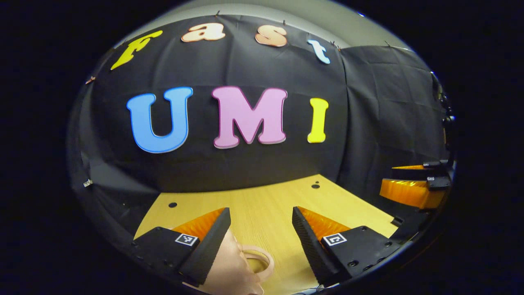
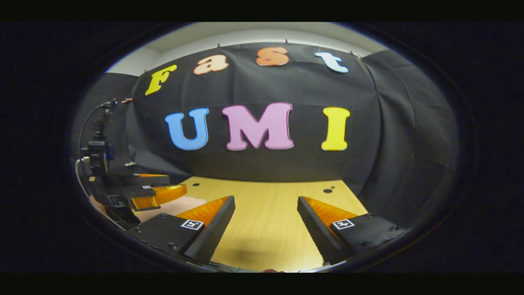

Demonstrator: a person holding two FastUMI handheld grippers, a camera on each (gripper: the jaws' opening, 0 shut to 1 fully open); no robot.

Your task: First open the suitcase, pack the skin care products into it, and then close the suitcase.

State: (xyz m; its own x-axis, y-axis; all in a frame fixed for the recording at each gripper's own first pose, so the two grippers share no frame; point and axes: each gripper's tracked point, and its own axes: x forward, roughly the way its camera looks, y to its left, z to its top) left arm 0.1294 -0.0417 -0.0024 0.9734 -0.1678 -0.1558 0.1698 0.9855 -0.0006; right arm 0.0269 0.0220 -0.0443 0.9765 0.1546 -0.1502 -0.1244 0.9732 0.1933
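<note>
Pale wood — the table (image 1: 262,213) runs back to the black cloth wall (image 1: 245,164), its far edge meeting the cloth in a clean line, with a few small dark holes near that edge. The left gripper (image 1: 261,229) hangs low over the table's near end, fingers spread wide with nothing between them. Just under its left finger lies a pinkish thing with a looped handle (image 1: 256,262) — probably part of the suitcase, though I cannot tell for sure. The right gripper (image 2: 266,221) hovers over bare table, its fingers apart too and holding nothing. In the right gripper view the left one sits off beyond the table's left edge, above a pinkish patch. Between both sets of fingers the wood lies open right up to the wall.
</note>
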